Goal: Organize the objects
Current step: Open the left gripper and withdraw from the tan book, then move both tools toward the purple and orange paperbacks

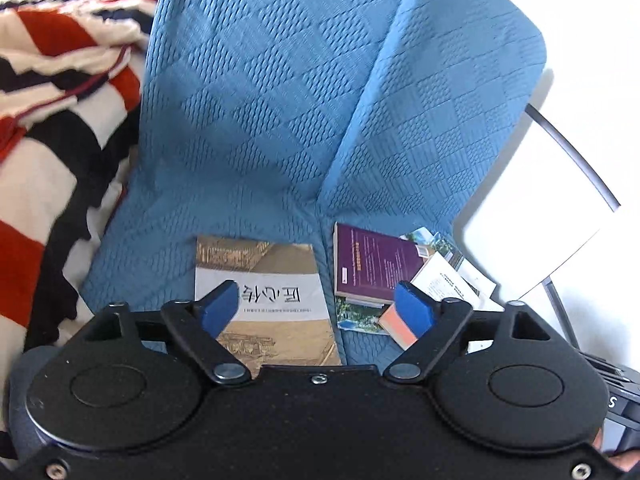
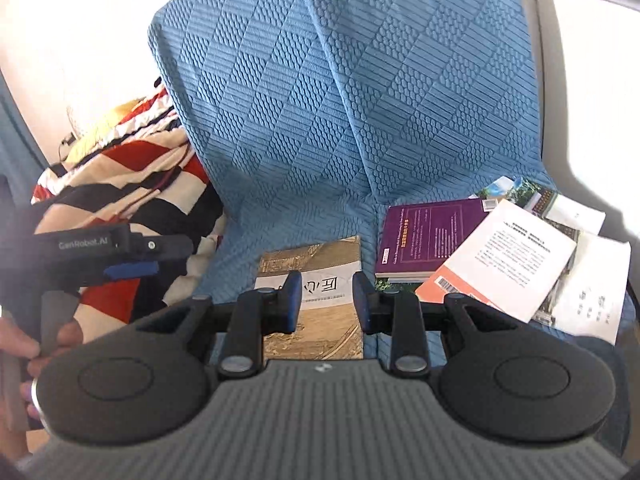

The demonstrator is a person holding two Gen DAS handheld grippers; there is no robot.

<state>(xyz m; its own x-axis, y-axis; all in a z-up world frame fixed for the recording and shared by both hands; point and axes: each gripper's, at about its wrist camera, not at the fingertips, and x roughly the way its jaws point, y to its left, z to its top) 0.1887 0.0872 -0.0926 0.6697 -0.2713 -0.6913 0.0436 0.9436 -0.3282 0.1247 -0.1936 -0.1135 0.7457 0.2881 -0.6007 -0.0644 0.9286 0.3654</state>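
Left gripper: jaws wide apart, nothing between. Right gripper: jaws part-open, empty. Both hang over tan book flat on blue sofa cover. Loose book pile near the seat's right edge.

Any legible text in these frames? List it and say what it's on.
"GenRobot.AI": black body of the left hand-held gripper.
"S": black device at frame edge.
"匠心", upside down: tan paperback book.
Purple book, white-and-orange book, white booklet: print too small.
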